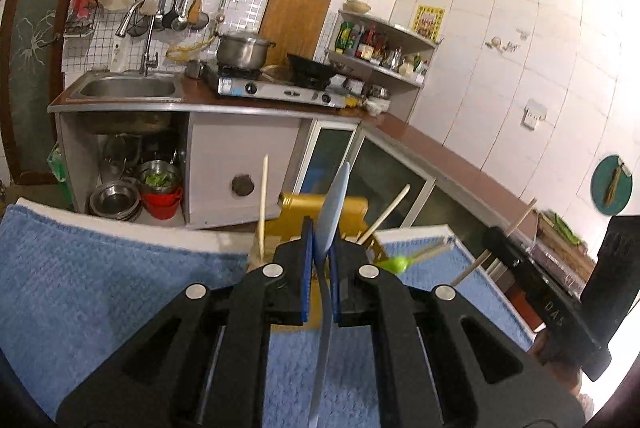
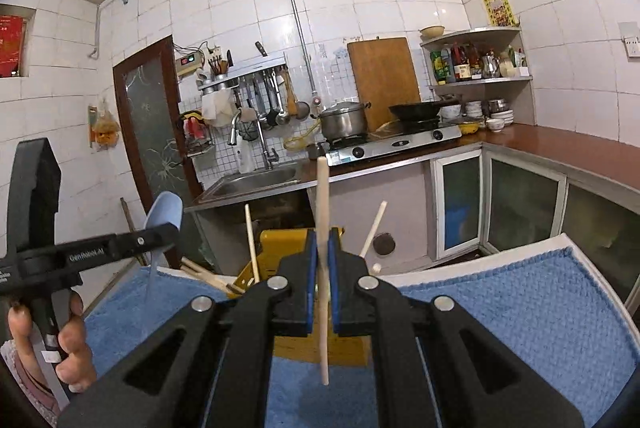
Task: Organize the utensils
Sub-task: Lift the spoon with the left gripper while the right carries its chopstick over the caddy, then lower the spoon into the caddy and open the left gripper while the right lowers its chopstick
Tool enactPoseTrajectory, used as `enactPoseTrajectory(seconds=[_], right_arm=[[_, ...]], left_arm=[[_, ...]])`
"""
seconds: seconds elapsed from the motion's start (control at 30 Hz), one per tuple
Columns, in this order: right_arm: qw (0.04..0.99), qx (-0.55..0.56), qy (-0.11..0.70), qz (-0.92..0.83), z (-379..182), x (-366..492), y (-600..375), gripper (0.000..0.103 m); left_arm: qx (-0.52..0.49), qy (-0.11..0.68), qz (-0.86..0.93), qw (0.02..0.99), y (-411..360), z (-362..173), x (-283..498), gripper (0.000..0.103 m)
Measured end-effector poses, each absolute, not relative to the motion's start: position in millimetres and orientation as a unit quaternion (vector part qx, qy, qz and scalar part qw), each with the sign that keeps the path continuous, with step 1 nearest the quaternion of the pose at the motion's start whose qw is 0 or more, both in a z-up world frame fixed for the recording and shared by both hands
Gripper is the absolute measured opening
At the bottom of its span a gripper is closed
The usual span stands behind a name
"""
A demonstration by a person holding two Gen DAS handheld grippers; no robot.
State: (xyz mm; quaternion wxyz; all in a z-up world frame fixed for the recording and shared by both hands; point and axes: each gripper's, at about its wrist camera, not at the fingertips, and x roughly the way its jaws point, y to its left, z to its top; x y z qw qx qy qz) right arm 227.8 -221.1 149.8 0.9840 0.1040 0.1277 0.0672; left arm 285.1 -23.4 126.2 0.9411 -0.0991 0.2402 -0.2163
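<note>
Blue terry towel (image 1: 100,268) covers the surface under both tools, its white edge showing at the far side. The left gripper (image 1: 322,252) is clamped on a pale blue plastic spoon (image 1: 334,204): the blue pads press its flat handle from both sides, the bowl stands up above the jaws and the handle runs down towards the camera. The right gripper (image 2: 323,260) is clamped on a pale wooden chopstick (image 2: 323,228), held nearly upright, with one end rising above the pads and the other hanging below them over the towel.

Just beyond both grippers stands a yellow box-shaped utensil holder (image 2: 288,240) on the towel. Several more pale wooden sticks (image 2: 251,240) lean out of it at different angles, and in the left wrist view a bright green utensil handle (image 1: 396,263) pokes out beside it, blurred.

In the right wrist view the left gripper appears at the left edge with the spoon's bowl behind it, and a person's hand (image 2: 60,340) is wrapped round its black grip.

Behind the towel lies a kitchen with a steel sink (image 1: 128,88), a gas stove (image 1: 280,88) carrying a steel pot (image 1: 242,50) and a black wok (image 1: 308,66), and a wooden cutting board (image 1: 294,14) leaning on the white tiled wall.
</note>
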Motion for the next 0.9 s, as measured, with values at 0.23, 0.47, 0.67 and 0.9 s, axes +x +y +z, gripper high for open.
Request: enactPoseTrajectory(seconds=[0.23, 0.47, 0.67, 0.9], right_arm=[[0.987, 0.102, 0.099, 0.075, 181, 223, -228, 0.005], [0.986, 0.13, 0.062, 0.082, 207, 219, -233, 0.006], [0.989, 0.113, 0.05, 0.075, 211, 212, -232, 0.006], [0.99, 0.123, 0.021, 0.062, 205, 216, -232, 0.006]], left_arm=[[-0.075, 0.205, -0.222, 0.95, -32, 153, 281, 0.005], [-0.092, 0.132, -0.219, 0.962, -40, 173, 281, 0.005], [-0.076, 0.085, -0.214, 0.97, -51, 170, 284, 0.006], [-0.051, 0.042, -0.207, 0.976, -62, 162, 277, 0.006]])
